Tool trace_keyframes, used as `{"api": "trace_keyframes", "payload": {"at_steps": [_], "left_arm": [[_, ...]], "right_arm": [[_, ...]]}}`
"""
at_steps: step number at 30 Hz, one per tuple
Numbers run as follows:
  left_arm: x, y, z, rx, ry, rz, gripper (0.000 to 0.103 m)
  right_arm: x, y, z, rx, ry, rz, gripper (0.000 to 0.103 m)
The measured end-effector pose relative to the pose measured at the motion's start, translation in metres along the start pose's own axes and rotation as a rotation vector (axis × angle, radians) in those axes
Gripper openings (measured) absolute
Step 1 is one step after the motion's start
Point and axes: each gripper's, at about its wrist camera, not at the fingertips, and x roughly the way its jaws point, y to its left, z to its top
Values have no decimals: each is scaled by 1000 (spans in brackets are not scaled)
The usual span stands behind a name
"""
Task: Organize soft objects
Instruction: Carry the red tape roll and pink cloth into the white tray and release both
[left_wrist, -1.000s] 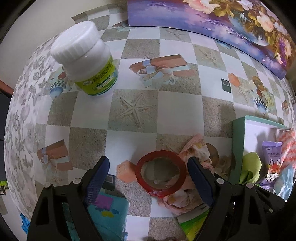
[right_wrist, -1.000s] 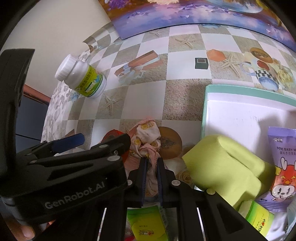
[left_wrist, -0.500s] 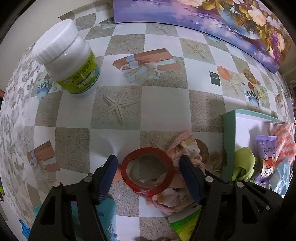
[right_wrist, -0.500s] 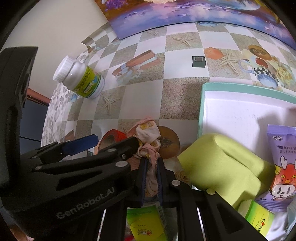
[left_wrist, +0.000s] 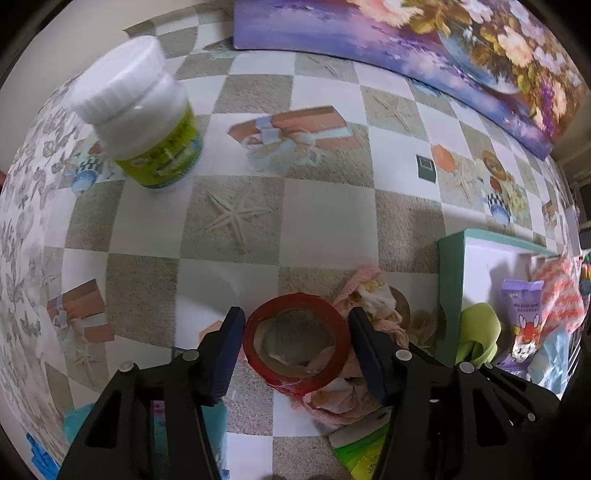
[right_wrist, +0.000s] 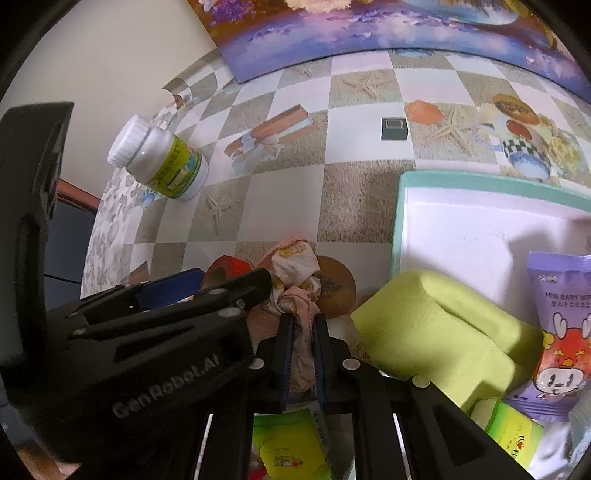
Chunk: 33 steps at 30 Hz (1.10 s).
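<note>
A pink and white patterned cloth (right_wrist: 295, 273) lies crumpled on the tablecloth next to the teal box (right_wrist: 397, 221). My right gripper (right_wrist: 303, 321) is shut on the cloth, pinching a fold between its blue pads. The cloth also shows in the left wrist view (left_wrist: 373, 299), partly under a red tape roll (left_wrist: 295, 347). My left gripper (left_wrist: 295, 339) straddles the tape roll, its pads close against the roll's sides. Inside the box lie a green sponge (right_wrist: 439, 328), a purple wipes packet (right_wrist: 561, 332) and an orange knit item (left_wrist: 557, 291).
A white bottle with a green label (left_wrist: 144, 122) stands at the far left. A flower painting (left_wrist: 424, 48) leans at the back. Green packets (right_wrist: 288, 446) lie near the front edge, and a teal item (left_wrist: 77, 424) lies at the front left.
My left gripper's jaws have narrowed around the red tape roll. My right gripper stays shut on the cloth, and has drawn it up a little.
</note>
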Motion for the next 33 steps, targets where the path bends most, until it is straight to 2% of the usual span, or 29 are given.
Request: {"api": "trace_keyframes", "payload": {"at_steps": [4,9,14,19,26,33], "left_arm": [[-16,10,4,-35,-33,0,59],[-49,21,5,-68,-113,-1,59],[-86,30,4,-98,-203,-5,59],[-119,32,1,-111,-277,-1,59],[-147,12,-6,-71,-336,6,59],[-160,-27,-19,11,-359,6,59]], "right_arm": [[-12,6,2,-20,-31,11,8],[-37,14,6,-38,-96,29,8],[-83,26,9,-60,-213,54,8],[-130,29,8,-73,-329,42,8],[-173,10,2,-33,-413,-9,8],[-203,-31,-12,59,-457,-51,8]]}}
